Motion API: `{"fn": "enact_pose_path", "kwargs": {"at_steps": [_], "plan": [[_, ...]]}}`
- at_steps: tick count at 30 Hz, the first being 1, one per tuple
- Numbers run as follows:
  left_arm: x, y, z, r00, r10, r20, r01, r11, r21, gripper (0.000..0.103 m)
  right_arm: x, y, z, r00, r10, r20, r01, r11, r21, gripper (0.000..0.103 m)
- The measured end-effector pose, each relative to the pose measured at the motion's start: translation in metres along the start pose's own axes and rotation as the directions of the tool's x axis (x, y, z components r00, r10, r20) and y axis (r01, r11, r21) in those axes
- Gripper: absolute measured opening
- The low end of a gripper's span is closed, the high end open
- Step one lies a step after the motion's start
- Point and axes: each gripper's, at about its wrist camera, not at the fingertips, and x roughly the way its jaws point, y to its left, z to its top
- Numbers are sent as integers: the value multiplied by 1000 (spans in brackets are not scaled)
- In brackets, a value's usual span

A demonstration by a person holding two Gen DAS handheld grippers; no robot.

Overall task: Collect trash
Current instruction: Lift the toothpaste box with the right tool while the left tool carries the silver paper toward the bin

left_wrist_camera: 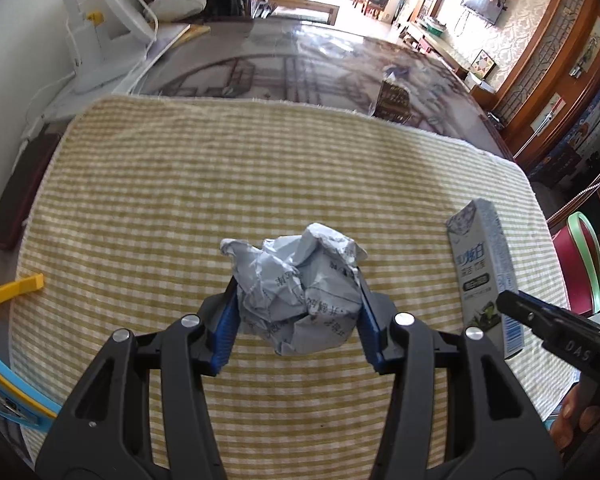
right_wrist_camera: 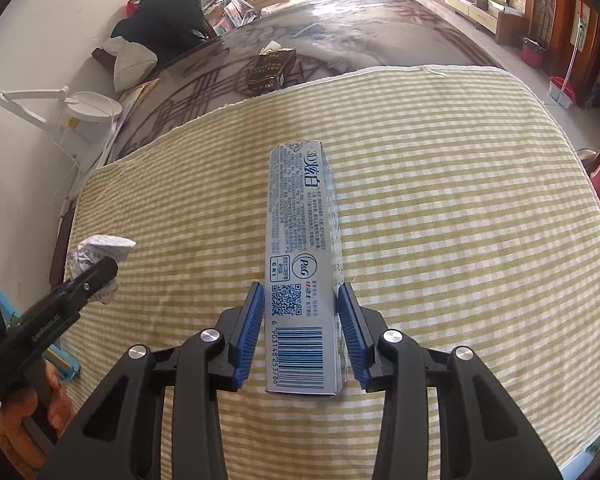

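Note:
A crumpled ball of grey printed paper (left_wrist_camera: pixel 300 290) sits between the blue pads of my left gripper (left_wrist_camera: pixel 298 312), which is shut on it over the yellow checked cloth (left_wrist_camera: pixel 220 184). The paper also shows in the right wrist view (right_wrist_camera: pixel 100 254), with the left gripper (right_wrist_camera: pixel 96 276) around it. A long grey toothpaste box (right_wrist_camera: pixel 302 264) lies on the cloth between the blue pads of my right gripper (right_wrist_camera: pixel 302 328), which closes on its near end. The box also shows in the left wrist view (left_wrist_camera: pixel 486 280), with the right gripper (left_wrist_camera: pixel 512 300) at its near end.
A dark tissue box (right_wrist_camera: pixel 270 70) stands on the glass table beyond the cloth. A white desk lamp (left_wrist_camera: pixel 100 40) stands at the back left. A yellow clip (left_wrist_camera: pixel 12 290) and a blue item (left_wrist_camera: pixel 4 396) lie at the left edge. A red chair (left_wrist_camera: pixel 580 264) is at the right.

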Motion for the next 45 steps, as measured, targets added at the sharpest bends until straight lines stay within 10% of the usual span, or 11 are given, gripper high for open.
{"fn": "enact_pose_path", "kwargs": {"at_steps": [10, 13, 45], "plan": [[-15, -1, 0, 999, 9, 31, -9, 1000, 2, 49, 13, 6, 2, 999, -50, -19, 50, 998, -23, 58], [-19, -1, 0, 999, 13, 39, -13, 1000, -3, 49, 17, 12, 2, 998, -60, -20, 59, 997, -51, 37], [-28, -111, 10, 987, -156, 26, 149, 972, 180, 49, -106, -61, -8, 973, -7, 230, -34, 985, 171, 37]]}}
